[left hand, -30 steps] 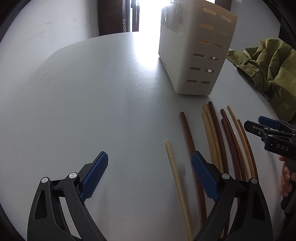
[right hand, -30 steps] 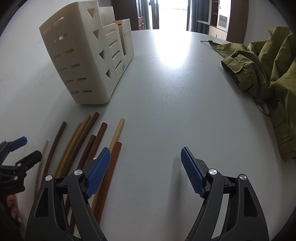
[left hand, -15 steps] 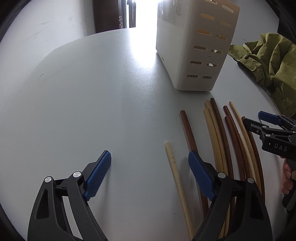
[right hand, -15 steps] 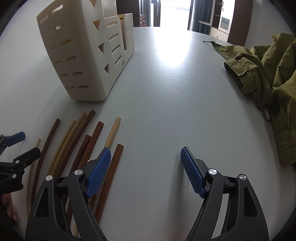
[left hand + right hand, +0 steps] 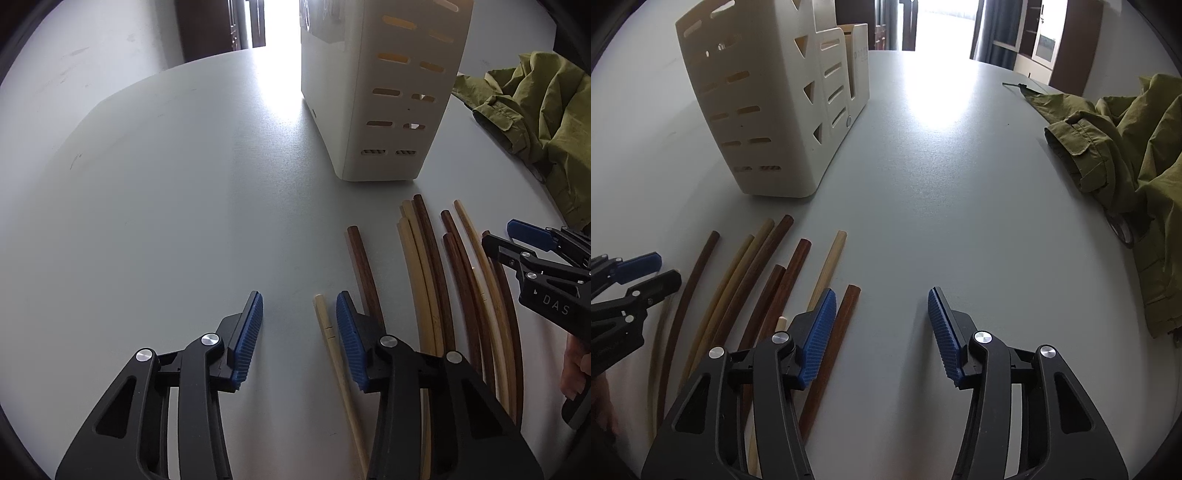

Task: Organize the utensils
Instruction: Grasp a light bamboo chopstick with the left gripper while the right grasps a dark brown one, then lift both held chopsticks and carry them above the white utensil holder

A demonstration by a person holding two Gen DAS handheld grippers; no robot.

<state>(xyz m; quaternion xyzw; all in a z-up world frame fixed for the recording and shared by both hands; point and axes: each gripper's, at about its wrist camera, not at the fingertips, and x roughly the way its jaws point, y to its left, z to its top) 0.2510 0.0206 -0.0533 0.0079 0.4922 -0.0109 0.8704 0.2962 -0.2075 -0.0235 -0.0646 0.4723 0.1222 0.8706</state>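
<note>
An olive-green jacket (image 5: 1123,147) lies crumpled on the pale grey desk (image 5: 960,206) at about two o'clock in the right wrist view, one cuffed sleeve stretched toward the middle. Beyond the desk's far edge, at twelve o'clock, stand a bright doorway (image 5: 945,22) and a wooden cabinet (image 5: 1045,33).

Place: a home, likely a dining or living room.
Surface: large pale grey surface (image 5: 960,206) with a rounded far edge.
Furnishings: wooden cabinet with glass doors (image 5: 1045,40) beyond the far right corner; dark curtains (image 5: 993,33) beside a bright doorway.
Household items: cream slotted utensil holder (image 5: 768,110), wooden chopsticks (image 5: 783,273), olive jacket (image 5: 1126,155) at the right edge.
</note>
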